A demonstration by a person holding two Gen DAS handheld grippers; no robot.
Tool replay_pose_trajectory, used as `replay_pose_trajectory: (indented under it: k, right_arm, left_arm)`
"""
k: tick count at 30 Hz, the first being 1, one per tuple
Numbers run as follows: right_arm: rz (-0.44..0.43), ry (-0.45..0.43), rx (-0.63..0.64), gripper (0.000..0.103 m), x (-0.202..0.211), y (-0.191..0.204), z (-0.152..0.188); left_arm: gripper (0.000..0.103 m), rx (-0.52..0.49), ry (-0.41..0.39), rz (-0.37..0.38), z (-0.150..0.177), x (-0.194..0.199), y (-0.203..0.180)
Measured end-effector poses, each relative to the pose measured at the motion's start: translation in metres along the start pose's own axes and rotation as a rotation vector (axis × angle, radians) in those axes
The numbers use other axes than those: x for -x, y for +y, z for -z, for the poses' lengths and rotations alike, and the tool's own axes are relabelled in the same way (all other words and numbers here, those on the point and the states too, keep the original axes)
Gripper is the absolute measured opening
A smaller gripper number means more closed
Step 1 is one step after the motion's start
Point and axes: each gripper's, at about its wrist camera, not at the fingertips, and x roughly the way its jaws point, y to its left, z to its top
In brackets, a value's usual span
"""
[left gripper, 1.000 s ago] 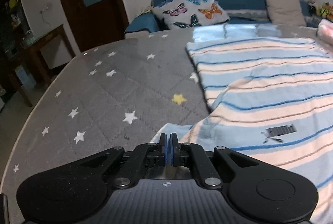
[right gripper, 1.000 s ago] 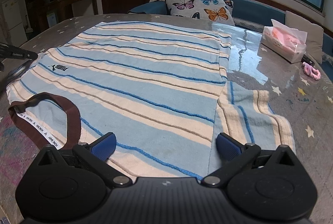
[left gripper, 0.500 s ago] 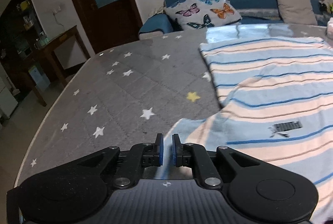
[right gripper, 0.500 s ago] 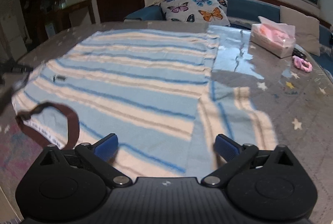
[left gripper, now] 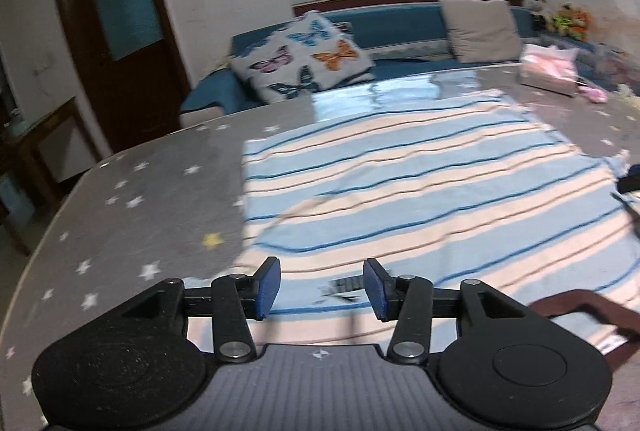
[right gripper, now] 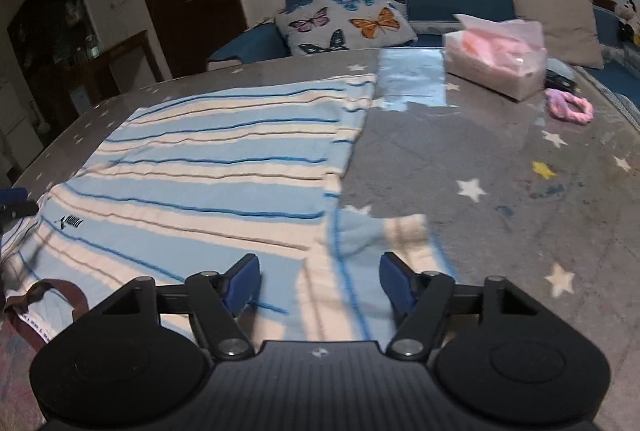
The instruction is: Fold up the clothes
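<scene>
A: Where's the striped T-shirt (left gripper: 420, 191)?
B: Spread flat on the star-patterned tabletop (left gripper: 160, 199), brown collar (right gripper: 56, 295) nearest the cameras.
A: And the left gripper (left gripper: 322, 287)?
B: Fingers apart, empty, above the shirt's logo.
A: The right gripper (right gripper: 320, 283)?
B: Also spread wide, over the right sleeve (right gripper: 384, 235). A tissue box (right gripper: 496, 67) sits farther right.

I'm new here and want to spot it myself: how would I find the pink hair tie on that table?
Start at the grey star-print table with the striped shirt spread on it. Look past the shirt's far right corner to the tissue box with pink tissues. The hair tie lies just right of that box: a small ruffled pink loop, flat on the table, unlike the tall box.
</scene>
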Motion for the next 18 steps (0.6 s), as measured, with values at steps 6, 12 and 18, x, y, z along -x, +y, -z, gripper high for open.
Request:
replay_pose_trajectory:
  k: [6,12,18]
  right_arm:
    - [0.032,-0.017,0.005,0.057,0.018,-0.006,0.012]
    - [0.097,-0.028,0.024,0.037,0.030,-0.010,0.027]
    - [0.121,-0.028,0.056,0.040,0.049,-0.008,0.040]
  left_arm:
    - [0.063,-0.019,-0.011,0.086,-0.007,-0.005,-0.042]
    - [0.076,-0.044,-0.016,0.181,-0.009,-0.003,-0.088]
    - [0.088,-0.117,-0.032,0.247,-0.010,0.002,-0.133]
